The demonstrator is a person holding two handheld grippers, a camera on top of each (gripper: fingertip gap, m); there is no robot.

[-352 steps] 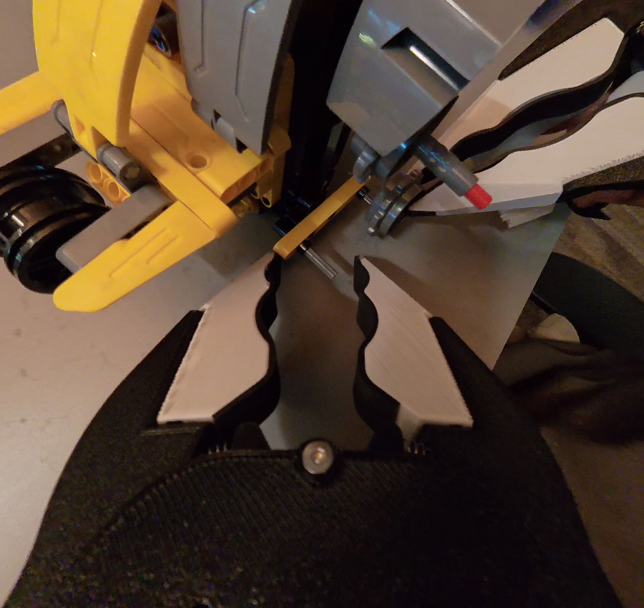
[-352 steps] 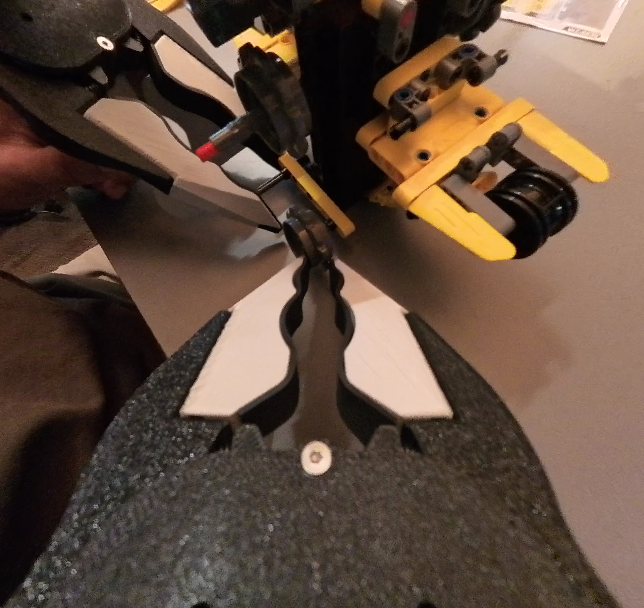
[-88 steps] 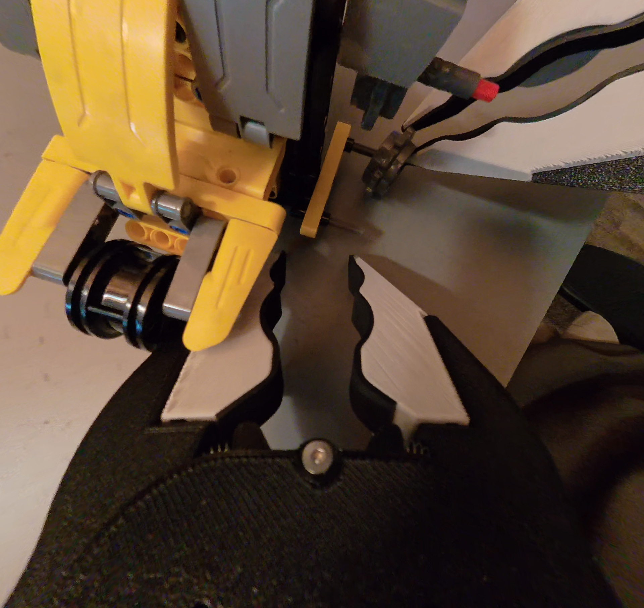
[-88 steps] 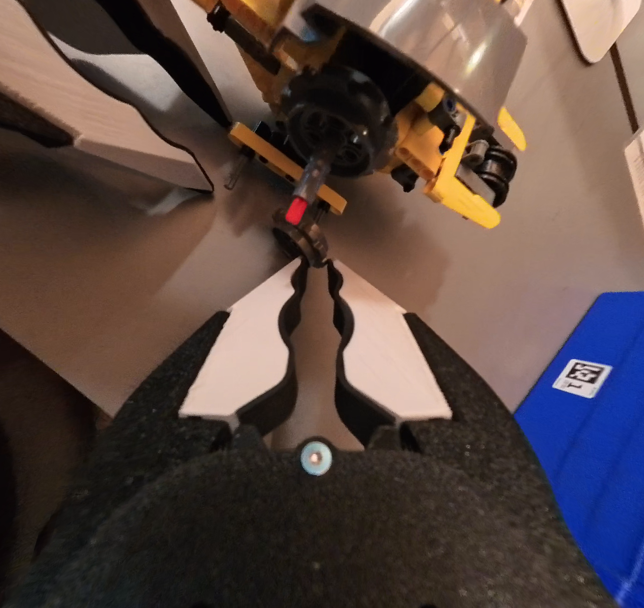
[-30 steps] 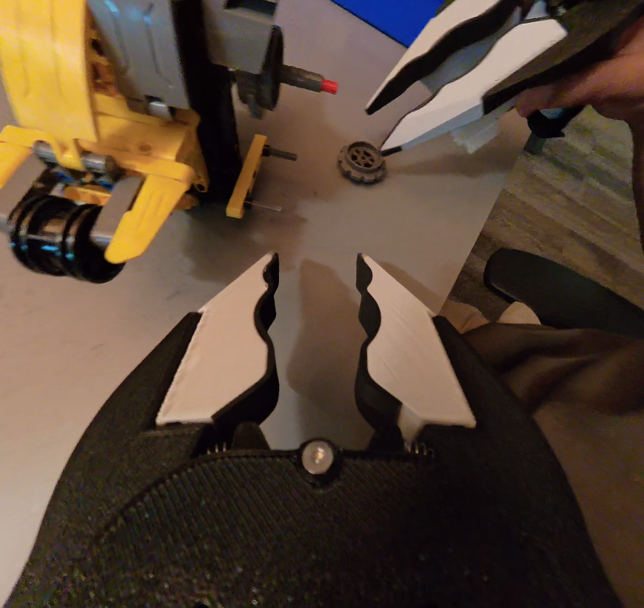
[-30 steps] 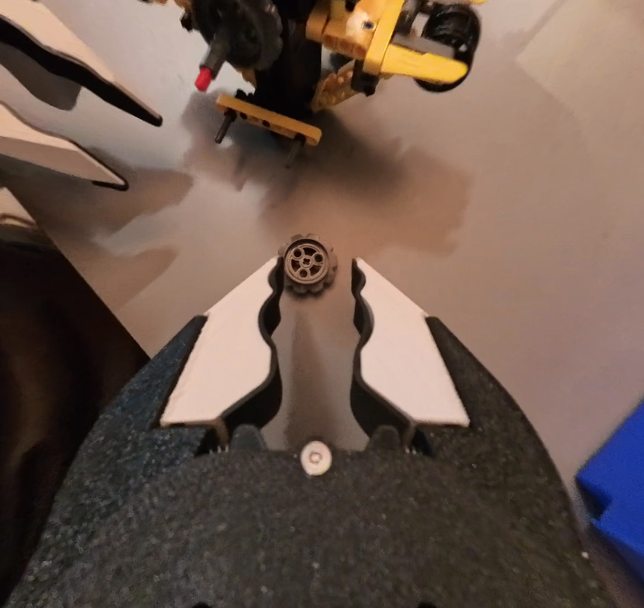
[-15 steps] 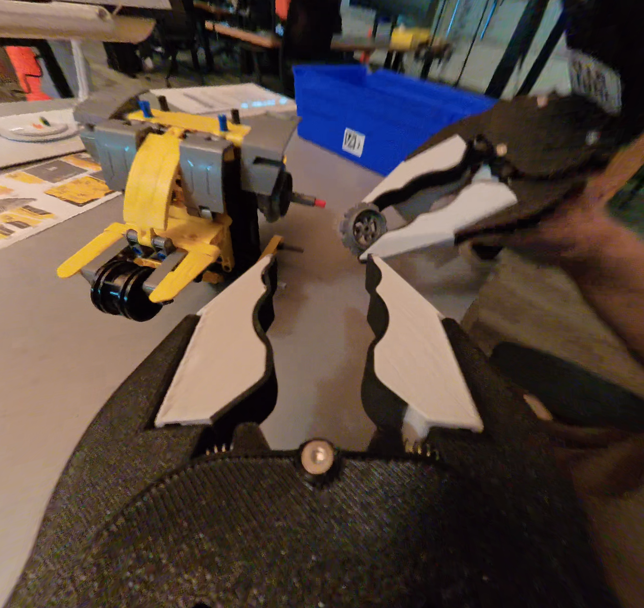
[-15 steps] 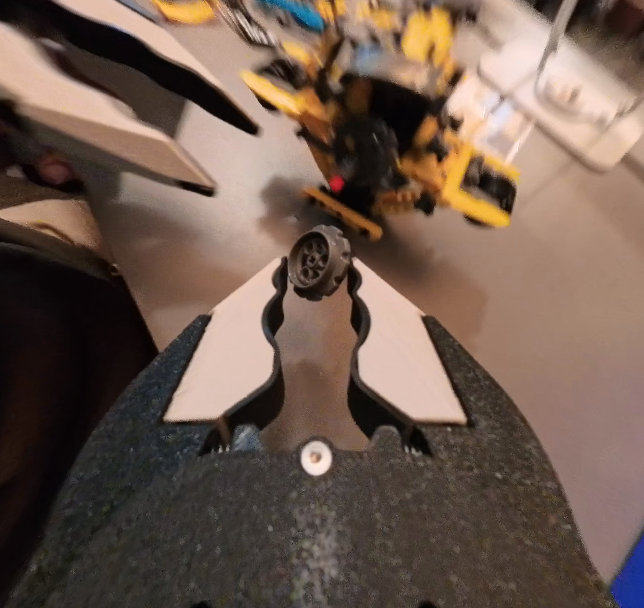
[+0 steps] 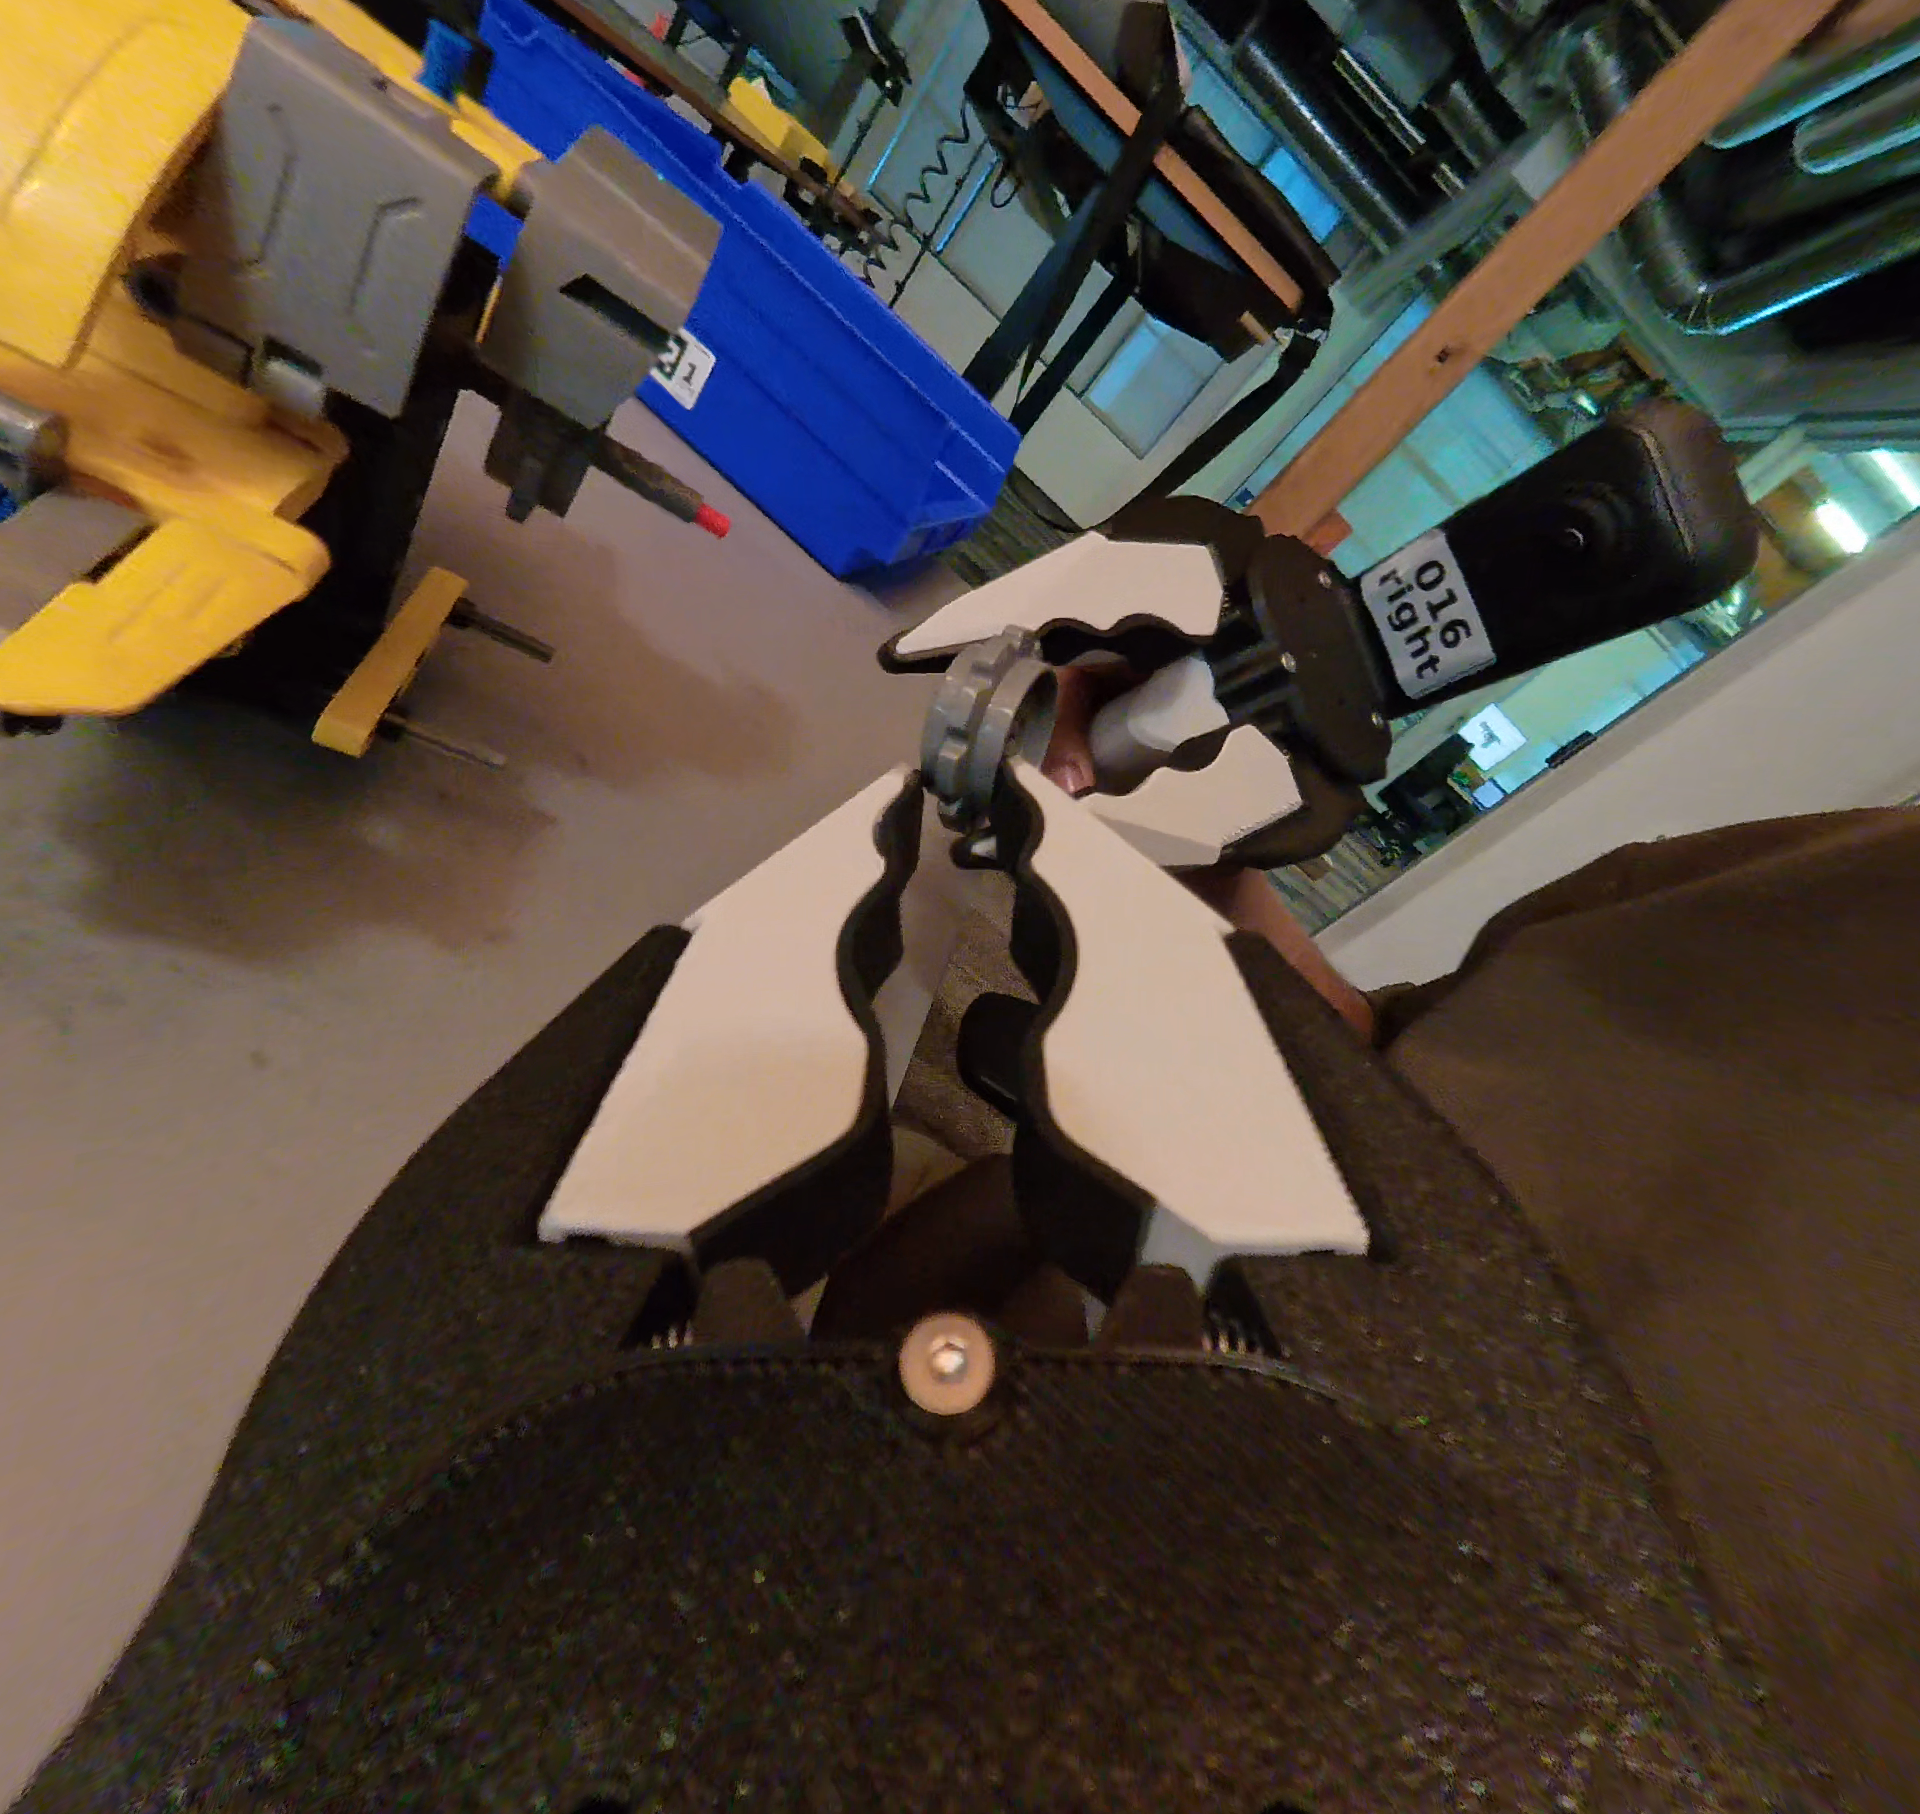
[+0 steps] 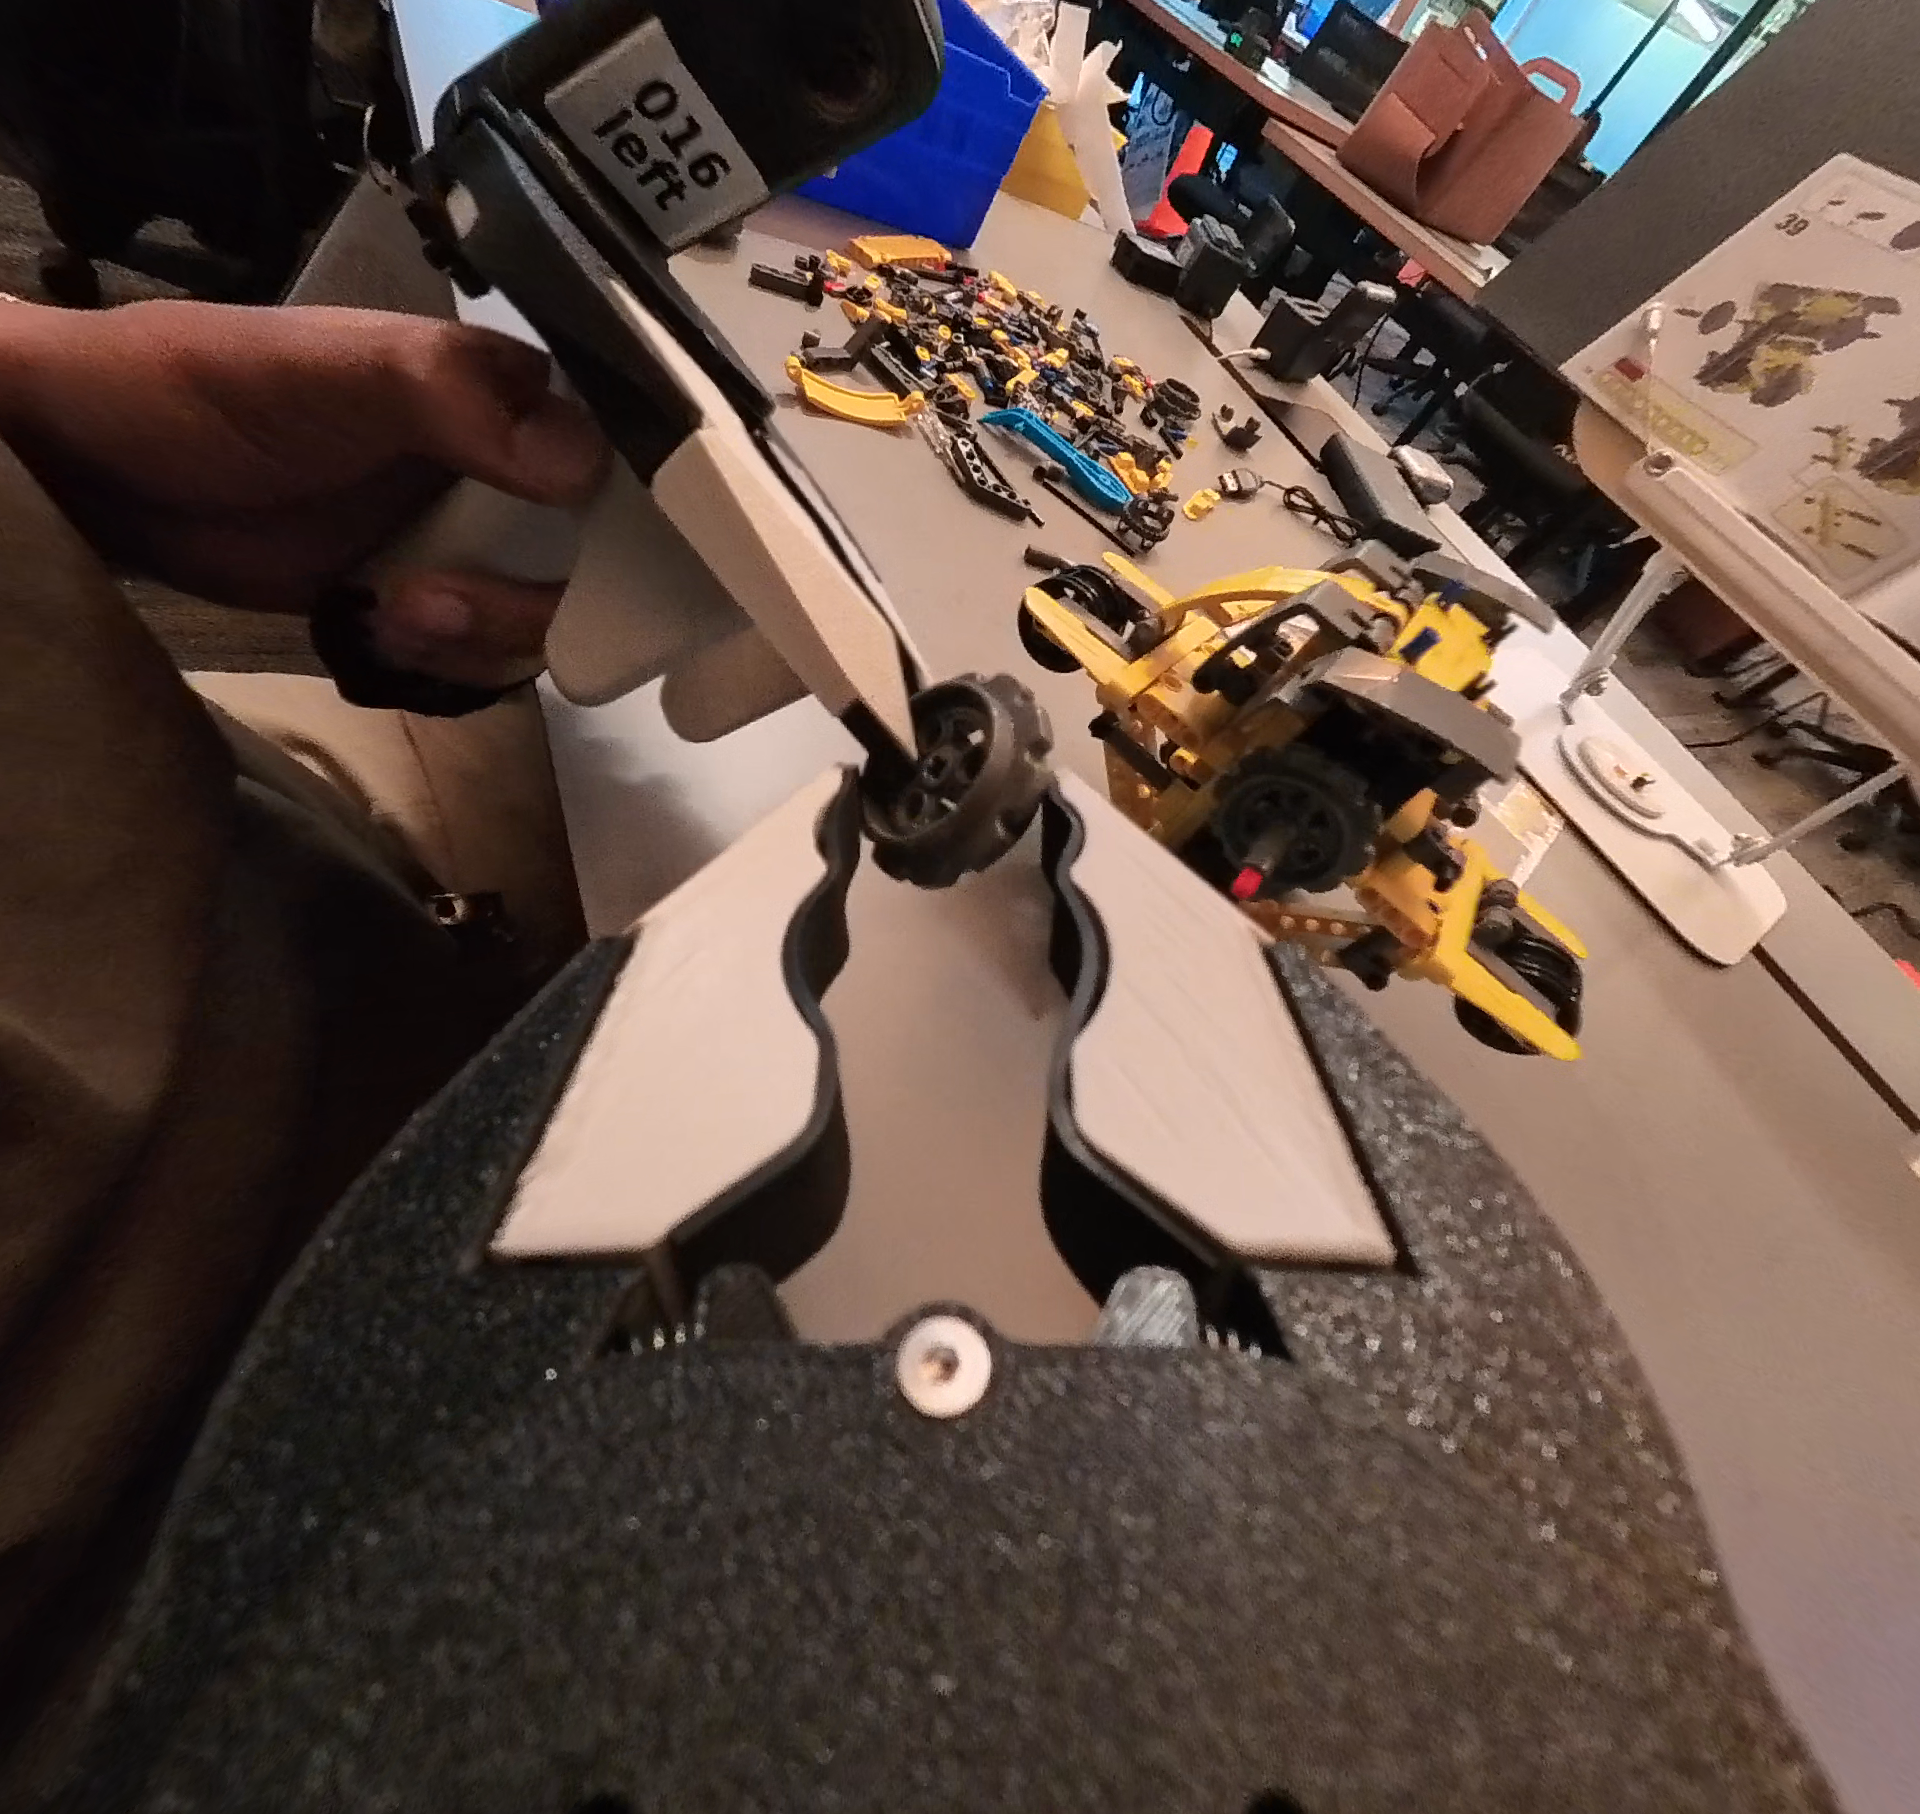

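The right gripper (image 10: 951,793) is clamped on a small dark grey wheel hub (image 10: 961,777), ridged round its rim and spoked on its face, held up in the air above the table edge. The left gripper (image 9: 961,798) has its white, wavy-edged, black-lined fingers nipped onto the rim of the same wheel hub (image 9: 977,715), so both tongs grip it from opposite sides; in the right wrist view one left fingertip (image 10: 883,715) presses against the hub's face.

A second ago the hub lay flat on the table between the parted right fingers and the left gripper stood wide open, well away; half a second ago the right one had already lifted it.

Beyond stands a yellow and grey brick-built vehicle (image 10: 1320,756) with black tyres and a red-tipped axle (image 10: 1252,876) jutting from one wheel. The grey matt table (image 10: 1662,1193) also carries a scatter of loose yellow, black and blue pieces (image 10: 997,362), a blue bin (image 9: 821,382) and an instruction sheet on a stand (image 10: 1787,362). Desks and chairs fill the dim room behind.
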